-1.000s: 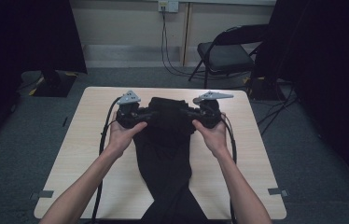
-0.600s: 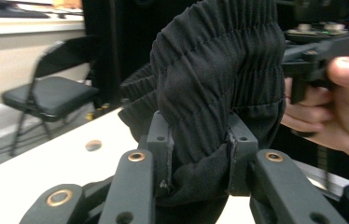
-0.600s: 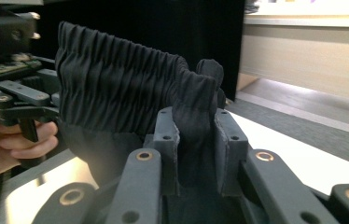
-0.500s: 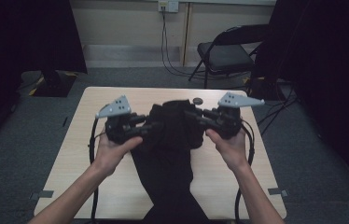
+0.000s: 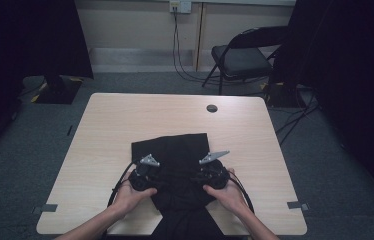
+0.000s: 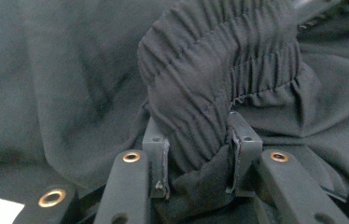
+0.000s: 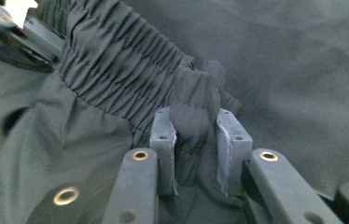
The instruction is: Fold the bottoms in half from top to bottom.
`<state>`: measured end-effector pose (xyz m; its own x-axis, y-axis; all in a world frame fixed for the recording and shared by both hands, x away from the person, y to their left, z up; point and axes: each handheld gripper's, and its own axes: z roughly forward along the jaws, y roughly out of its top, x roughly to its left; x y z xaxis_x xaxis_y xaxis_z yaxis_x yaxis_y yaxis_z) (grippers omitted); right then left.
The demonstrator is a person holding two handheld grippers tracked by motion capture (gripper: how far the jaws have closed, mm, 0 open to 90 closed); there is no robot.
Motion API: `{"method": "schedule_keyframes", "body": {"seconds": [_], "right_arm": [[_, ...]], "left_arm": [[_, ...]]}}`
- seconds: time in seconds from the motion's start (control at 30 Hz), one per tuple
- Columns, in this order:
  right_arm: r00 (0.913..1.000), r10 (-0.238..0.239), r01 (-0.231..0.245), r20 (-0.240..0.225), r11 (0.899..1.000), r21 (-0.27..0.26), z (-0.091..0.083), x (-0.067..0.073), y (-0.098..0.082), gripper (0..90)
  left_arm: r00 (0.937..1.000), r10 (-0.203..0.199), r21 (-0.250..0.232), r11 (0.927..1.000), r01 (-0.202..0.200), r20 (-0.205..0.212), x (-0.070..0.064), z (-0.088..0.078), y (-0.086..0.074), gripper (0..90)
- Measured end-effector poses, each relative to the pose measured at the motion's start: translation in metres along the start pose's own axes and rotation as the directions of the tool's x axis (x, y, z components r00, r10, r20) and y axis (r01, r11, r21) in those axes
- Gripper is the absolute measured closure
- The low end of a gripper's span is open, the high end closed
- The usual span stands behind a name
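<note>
— Inspector: What hardware is showing? 
— Assistant: Left gripper [image 5: 144, 176] and right gripper [image 5: 210, 172] are both showing black bodies, grey three-cornered top plates, trailing black cables; grey pads [image 6: 156, 149], brass-ringed screw holes. Forearms are appearing bare, sleeveless.

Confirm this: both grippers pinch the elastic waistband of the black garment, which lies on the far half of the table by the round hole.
Not quite: the black garment lies on the near half, draping over the near edge, as the high view shows. Both grippers do pinch its waistband.
</note>
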<state>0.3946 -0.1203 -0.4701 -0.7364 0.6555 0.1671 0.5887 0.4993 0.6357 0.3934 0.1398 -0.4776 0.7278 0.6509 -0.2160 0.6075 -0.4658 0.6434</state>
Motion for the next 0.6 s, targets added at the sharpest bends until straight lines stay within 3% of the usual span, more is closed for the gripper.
{"method": "schedule_keyframes", "body": {"seconds": [0.03,0.1,0.23,0.3,0.33,0.43,0.47,0.53,0.6], "right_arm": [[0.9997,-0.002,0.002,0.026,1.000,-0.004,0.005,-0.003,0.006,71.5],[0.9978,0.004,-0.003,0.066,1.000,-0.015,0.016,-0.009,0.019,71.5],[0.9881,0.083,-0.077,0.130,0.996,-0.053,0.041,-0.038,0.053,71.3],[0.9810,0.099,-0.089,0.167,0.994,-0.067,0.049,-0.048,0.064,71.2],[0.9765,0.103,-0.091,0.189,0.993,-0.069,0.053,-0.054,0.070,70.8],[0.9648,0.100,-0.087,0.243,0.994,-0.061,0.059,-0.062,0.081,70.2],[0.9622,0.087,-0.074,0.258,0.995,-0.060,0.061,-0.065,0.084,69.8],[0.9645,0.101,-0.088,0.244,0.994,-0.065,0.061,-0.070,0.085,67.3],[0.9646,0.154,-0.139,0.214,0.987,-0.085,0.056,-0.076,0.085,55.8]], "left_arm": [[0.9983,0.025,-0.003,0.9997,-0.025,-0.052,0.006,0.003,0.006,66.5],[0.9923,0.003,-0.010,0.9999,-0.005,-0.124,0.022,0.008,0.019,66.2],[0.9810,-0.025,-0.098,0.9952,0.006,-0.193,0.062,0.025,0.039,62.7],[0.9788,-0.106,-0.136,0.9872,0.083,-0.175,0.076,0.030,0.045,59.6],[0.9780,-0.113,-0.144,0.9857,0.088,-0.176,0.079,0.030,0.047,56.2],[0.9811,-0.102,-0.169,0.9828,0.074,-0.164,0.080,0.023,0.049,48.3],[0.9859,-0.083,-0.187,0.9808,0.055,-0.146,0.076,0.013,0.048,45.8],[0.9916,-0.062,-0.198,0.9794,0.039,-0.113,0.070,0.001,0.043,43.6],[0.9928,-0.057,-0.204,0.9784,0.035,-0.106,0.060,-0.010,0.037,40.7]]}}
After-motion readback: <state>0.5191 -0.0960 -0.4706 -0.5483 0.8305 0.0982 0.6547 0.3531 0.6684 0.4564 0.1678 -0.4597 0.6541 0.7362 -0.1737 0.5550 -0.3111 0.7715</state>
